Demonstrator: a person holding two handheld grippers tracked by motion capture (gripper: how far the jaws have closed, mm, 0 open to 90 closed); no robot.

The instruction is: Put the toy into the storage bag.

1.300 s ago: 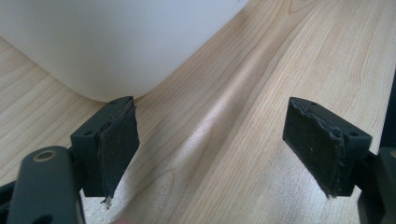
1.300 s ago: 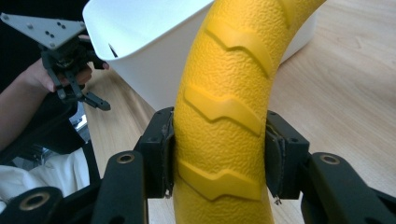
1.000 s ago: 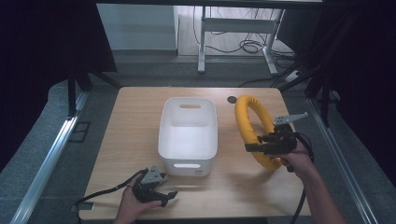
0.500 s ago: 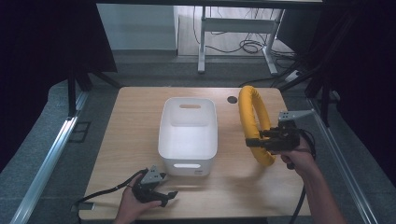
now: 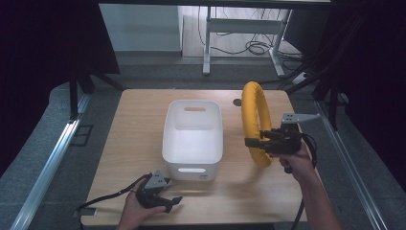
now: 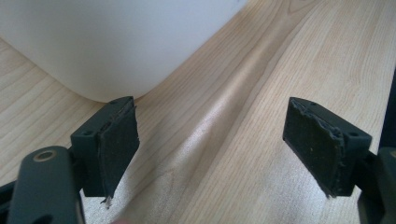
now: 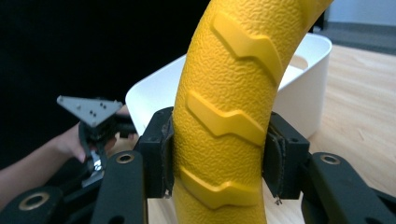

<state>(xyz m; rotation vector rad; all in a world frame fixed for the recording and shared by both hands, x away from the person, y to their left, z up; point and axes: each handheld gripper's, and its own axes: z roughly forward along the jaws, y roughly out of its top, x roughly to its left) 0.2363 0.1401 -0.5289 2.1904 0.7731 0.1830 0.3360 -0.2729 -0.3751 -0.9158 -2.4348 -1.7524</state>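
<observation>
At the tabletop's near edge the left gripper (image 5: 158, 197) rests, fingers (image 6: 116, 149) apart and empty. Farther, the right gripper (image 5: 268, 142), clamped on the yellow ring (image 5: 253, 122), has tipped it upright and clear of the tabletop beside the bin (image 5: 194, 139), likely ready to go in.

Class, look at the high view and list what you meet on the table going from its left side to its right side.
Left gripper → white bin → yellow ring → right gripper, clamped on the ring's lower part.
</observation>
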